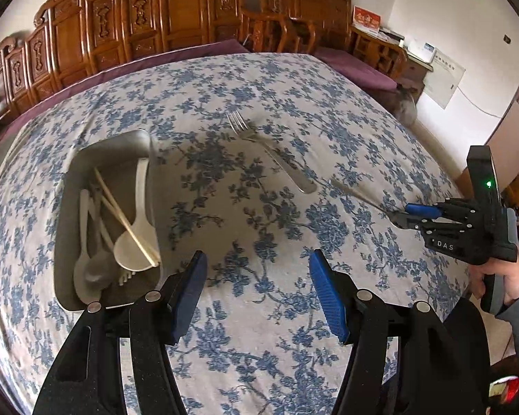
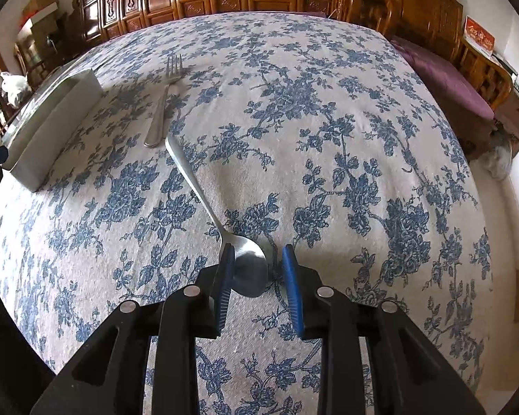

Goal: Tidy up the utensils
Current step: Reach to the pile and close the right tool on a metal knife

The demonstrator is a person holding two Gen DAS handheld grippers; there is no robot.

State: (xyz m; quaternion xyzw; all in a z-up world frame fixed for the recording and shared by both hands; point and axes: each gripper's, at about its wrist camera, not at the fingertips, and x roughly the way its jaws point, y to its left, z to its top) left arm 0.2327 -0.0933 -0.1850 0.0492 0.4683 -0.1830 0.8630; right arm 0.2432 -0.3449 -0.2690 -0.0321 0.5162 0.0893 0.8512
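The letters "DAS" stand in white on the black body of the right gripper (image 1: 403, 216).

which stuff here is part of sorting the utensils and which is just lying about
Part of the job:
- steel spoon, between the right gripper's open pads
- steel fork
- grey metal tray of white plastic spoons and chopsticks

Lying about:
- carved wooden chairs
- purple cushion

Steel spoon (image 2: 249, 269) lies flat on the worktop, handle just beside a steel fork (image 2: 162, 103); metal tray (image 1: 86, 159) holds white plastic utensils and chopsticks (image 1: 124, 219)
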